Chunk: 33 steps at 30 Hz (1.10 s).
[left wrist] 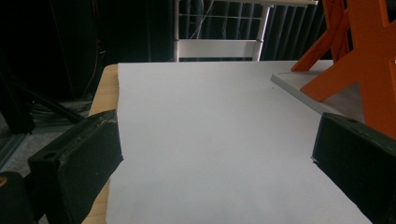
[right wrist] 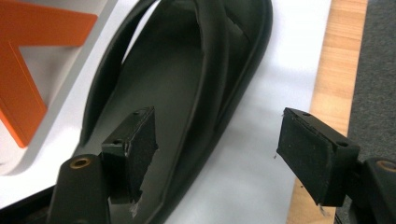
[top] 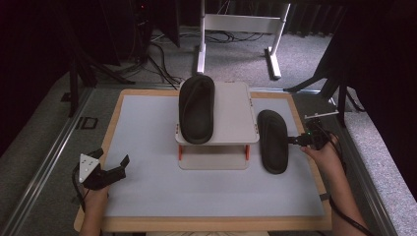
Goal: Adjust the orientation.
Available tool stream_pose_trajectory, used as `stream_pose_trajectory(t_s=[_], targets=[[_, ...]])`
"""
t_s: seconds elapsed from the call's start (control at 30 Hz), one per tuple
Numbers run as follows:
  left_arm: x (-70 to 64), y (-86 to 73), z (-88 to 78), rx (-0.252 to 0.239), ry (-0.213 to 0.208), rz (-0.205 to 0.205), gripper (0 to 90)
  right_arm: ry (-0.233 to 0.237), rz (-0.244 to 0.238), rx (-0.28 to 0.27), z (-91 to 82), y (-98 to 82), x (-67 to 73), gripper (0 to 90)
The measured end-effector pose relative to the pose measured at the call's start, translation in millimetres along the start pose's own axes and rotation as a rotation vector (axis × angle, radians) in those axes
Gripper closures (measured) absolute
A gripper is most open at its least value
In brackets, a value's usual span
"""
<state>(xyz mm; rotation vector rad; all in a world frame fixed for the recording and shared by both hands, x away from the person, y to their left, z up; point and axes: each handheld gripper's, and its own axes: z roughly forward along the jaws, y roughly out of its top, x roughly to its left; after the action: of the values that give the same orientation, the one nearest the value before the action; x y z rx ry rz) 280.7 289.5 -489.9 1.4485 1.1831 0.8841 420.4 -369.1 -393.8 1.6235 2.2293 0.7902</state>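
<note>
One black sandal [top: 196,108] lies on the upper shelf of a small white rack [top: 231,115] with orange legs. A second black sandal [top: 273,141] [right wrist: 187,70] lies flat on the pale mat to the right of the rack. My right gripper [top: 293,140] [right wrist: 215,140] is at that sandal's right rim and open. One jaw hovers over the footbed, the other outside over the mat, and neither pad presses on it. My left gripper [top: 124,166] [left wrist: 215,154] rests open near the mat's front left corner with nothing between its jaws.
The pale mat [top: 147,147] covers a wooden-edged board [top: 114,118]. In the left gripper view the rack's orange legs [left wrist: 369,56] stand at the right. A white frame [top: 236,24], dark stands and cables sit on the carpet beyond the table.
</note>
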Motion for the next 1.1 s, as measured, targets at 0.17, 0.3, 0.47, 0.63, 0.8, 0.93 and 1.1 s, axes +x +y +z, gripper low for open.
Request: stream_pose_trajectory(t_s=[0.17, 0.3, 0.47, 0.63, 0.8, 0.93, 1.1], targets=[[0.9, 0.1, -0.2, 0.002, -0.006, -0.002, 0.9, -0.007, -0.009, 0.056, 6.4, 17.8, 0.4, 27.2], [0.6, 0.0, -0.1, 0.002, -0.008, -0.001, 0.9, -0.001, -0.01, 0.085, 13.0, 29.6, -1.4, 28.6], [0.6, 0.0, 0.2, 0.002, -0.011, -0.001, 0.9, -0.006, -0.021, 0.125, 20.4, 41.9, -1.8, 28.6], [1.6, 0.2, 0.2, 0.005, -0.017, -0.007, 0.9, -0.018, -0.051, 0.16, 23.5, 55.5, 1.3, 28.7], [1.4, 0.2, 0.3, 0.006, -0.019, -0.005, 0.9, -0.001, -0.078, 0.22, 30.0, 66.0, 2.9, 32.2], [1.5, 0.2, 0.3, 0.006, -0.017, -0.007, 0.9, 0.005, -0.088, 0.255, 36.9, 69.9, 3.7, 34.6], [2.1, 0.1, -0.1, 0.003, -0.017, -0.013, 0.9, 0.011, -0.104, 0.296, 45.6, 72.8, 5.5, 44.3]])
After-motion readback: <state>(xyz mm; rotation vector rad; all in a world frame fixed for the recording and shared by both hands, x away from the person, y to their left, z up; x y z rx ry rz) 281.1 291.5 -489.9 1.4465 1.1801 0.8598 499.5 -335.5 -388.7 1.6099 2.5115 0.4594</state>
